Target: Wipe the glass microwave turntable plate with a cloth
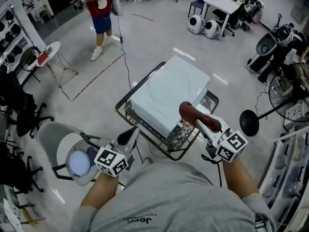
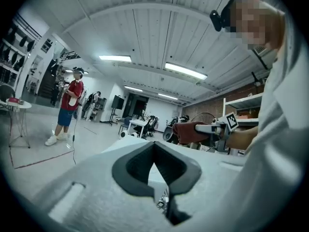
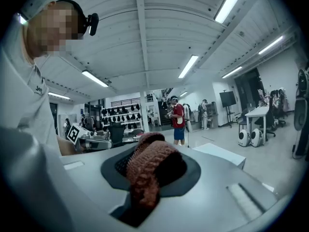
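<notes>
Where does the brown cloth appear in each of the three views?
Head view: the cloth is right of centre, in the right gripper, above the microwave.
Left gripper view: cloth right of centre.
Right gripper view: cloth bottom centre, between the jaws.
Shared landmark: person in red shirt.

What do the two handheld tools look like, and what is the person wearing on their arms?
The left gripper and the right gripper are both pale grey plastic, each tapering into two jaws lined with dark grey pads. Each carries a white cube printed with black square markers near the hand. The person wears a grey short-sleeved T-shirt.
</notes>
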Demonstrator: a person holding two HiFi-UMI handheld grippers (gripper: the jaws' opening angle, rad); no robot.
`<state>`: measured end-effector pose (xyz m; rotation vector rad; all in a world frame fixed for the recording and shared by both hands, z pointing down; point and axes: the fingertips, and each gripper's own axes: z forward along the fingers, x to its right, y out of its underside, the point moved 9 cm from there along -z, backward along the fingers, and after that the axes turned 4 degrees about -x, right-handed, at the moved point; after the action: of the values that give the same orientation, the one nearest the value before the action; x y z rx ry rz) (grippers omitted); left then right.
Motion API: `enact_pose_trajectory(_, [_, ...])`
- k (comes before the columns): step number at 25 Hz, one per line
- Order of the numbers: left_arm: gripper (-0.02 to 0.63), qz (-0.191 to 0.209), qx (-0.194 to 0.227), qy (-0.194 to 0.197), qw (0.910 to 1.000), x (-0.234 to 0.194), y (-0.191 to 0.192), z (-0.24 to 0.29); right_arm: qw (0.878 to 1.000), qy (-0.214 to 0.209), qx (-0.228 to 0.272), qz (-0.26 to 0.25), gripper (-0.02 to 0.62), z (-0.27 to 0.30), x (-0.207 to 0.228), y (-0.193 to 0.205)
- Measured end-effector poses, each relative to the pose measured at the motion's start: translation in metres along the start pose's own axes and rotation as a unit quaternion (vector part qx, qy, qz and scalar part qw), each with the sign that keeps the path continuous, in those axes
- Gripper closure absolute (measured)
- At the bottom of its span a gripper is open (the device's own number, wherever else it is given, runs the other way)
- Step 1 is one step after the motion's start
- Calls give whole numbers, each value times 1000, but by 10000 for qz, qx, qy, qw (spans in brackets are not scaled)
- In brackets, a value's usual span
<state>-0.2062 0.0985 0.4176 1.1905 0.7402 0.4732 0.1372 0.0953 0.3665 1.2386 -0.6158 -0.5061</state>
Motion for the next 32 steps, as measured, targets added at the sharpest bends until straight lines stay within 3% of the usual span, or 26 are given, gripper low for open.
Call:
enact_pose_trajectory(5, [607, 32, -169, 324, 9993, -55, -22, 37, 9996, 256, -1, 99, 499, 47, 24, -12])
enact_pose_trajectory(11, [607, 27, -205, 428, 9989, -61, -35, 95, 9995, 239, -8, 220, 499, 58, 72, -15])
enact_pose_trajectory(17, [606, -93, -35, -121, 9999, -24, -45, 153, 9997, -193, -60, 109, 497, 44, 146, -20])
enact_pose_trajectory(23, [606, -150, 25, -735, 9972, -21, -50, 160, 9972, -698, -166, -192, 499, 70, 183, -31])
enact_pose_trajectory(32, [607, -206, 68, -573, 9981, -86, -54, 158, 9956, -627, -603, -347, 499, 156, 190, -49])
